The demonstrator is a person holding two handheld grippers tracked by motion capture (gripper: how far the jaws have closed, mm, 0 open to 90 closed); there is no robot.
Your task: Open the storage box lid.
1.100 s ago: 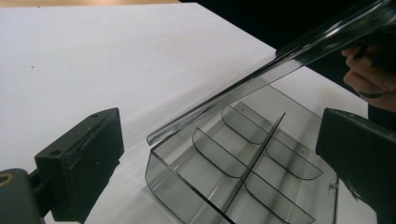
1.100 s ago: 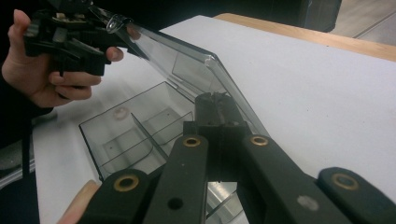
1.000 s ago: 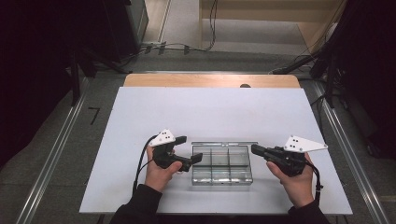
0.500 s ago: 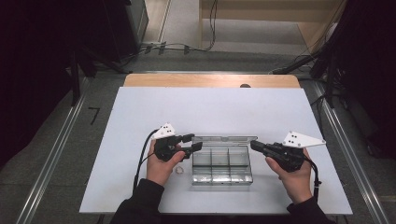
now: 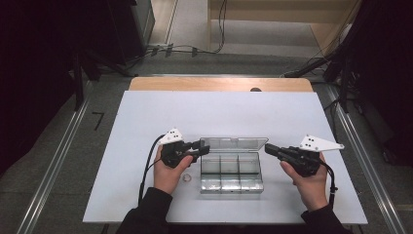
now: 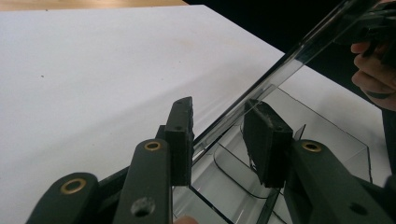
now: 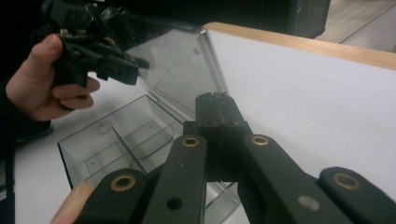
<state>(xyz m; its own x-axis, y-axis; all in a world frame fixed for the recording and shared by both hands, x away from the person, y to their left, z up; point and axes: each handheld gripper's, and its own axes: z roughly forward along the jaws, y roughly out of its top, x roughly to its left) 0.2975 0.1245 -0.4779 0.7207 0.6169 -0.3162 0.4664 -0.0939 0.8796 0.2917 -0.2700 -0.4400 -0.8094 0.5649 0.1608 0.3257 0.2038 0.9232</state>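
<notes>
A clear plastic compartment box [image 5: 232, 176] lies at the table's near middle with its lid [image 5: 235, 143] swung up. My left gripper [image 5: 204, 147] is at the lid's left end. In the left gripper view the lid edge [image 6: 275, 74] runs through the wide gap of the left gripper [image 6: 222, 126], close to the right pad [image 6: 264, 140], so the jaws stand open. My right gripper [image 5: 268, 148] hovers by the box's right end. In the right gripper view the right gripper [image 7: 215, 100] has its pads pressed together with nothing between them, above the compartments [image 7: 135, 140].
A small pale ring [image 5: 186, 179] lies on the white table [image 5: 219, 112] just left of the box. A wooden strip [image 5: 219, 84] edges the far side. Dark equipment and cables sit on the floor beyond.
The lid has swung from lying low to standing up as my left gripper rose and moved away from me along it. My right gripper barely shifted.
</notes>
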